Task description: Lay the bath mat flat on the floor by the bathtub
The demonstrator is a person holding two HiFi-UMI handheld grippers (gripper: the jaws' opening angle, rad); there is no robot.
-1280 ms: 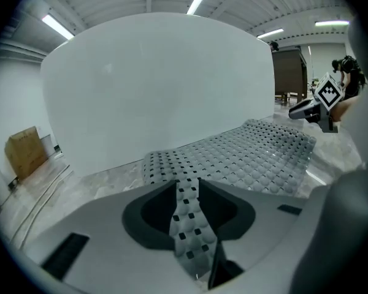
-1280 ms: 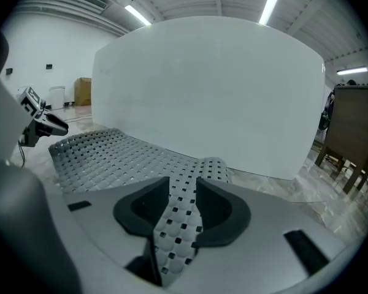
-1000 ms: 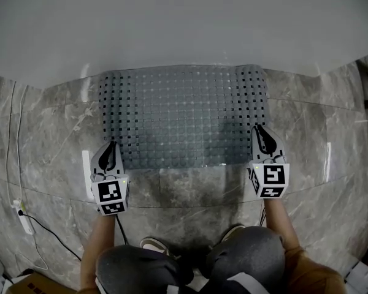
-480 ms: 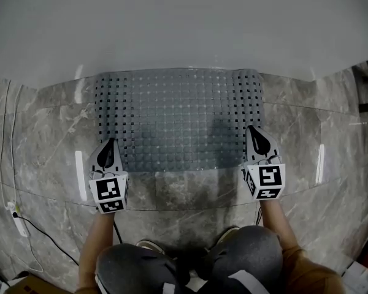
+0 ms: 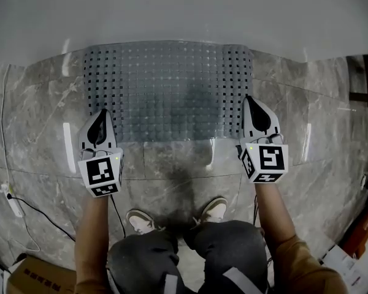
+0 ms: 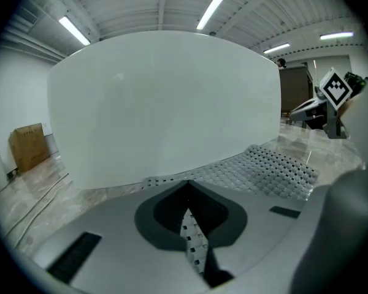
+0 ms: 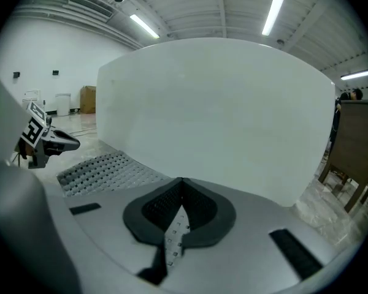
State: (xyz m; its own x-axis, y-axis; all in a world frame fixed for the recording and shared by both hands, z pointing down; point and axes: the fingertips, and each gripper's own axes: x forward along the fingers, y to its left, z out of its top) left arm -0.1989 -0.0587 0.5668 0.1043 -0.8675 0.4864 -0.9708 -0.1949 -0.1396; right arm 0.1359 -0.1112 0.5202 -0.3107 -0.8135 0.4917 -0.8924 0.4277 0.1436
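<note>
Your left gripper [image 5: 100, 116] and right gripper [image 5: 251, 105] are each clamped tight on a corner of the bath mat [image 5: 168, 90], on its side away from the bathtub [image 5: 184, 11]. Tug unevenly and the far edge could ride up the bathtub or buckle.

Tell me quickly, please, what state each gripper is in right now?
Left gripper: closed on the bath mat, near left corner.
Right gripper: closed on its near right corner.

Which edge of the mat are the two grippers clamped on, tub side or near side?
The near edge of the bath mat: left gripper at its left corner, right gripper at its right. The far edge lies along the bathtub.
</note>
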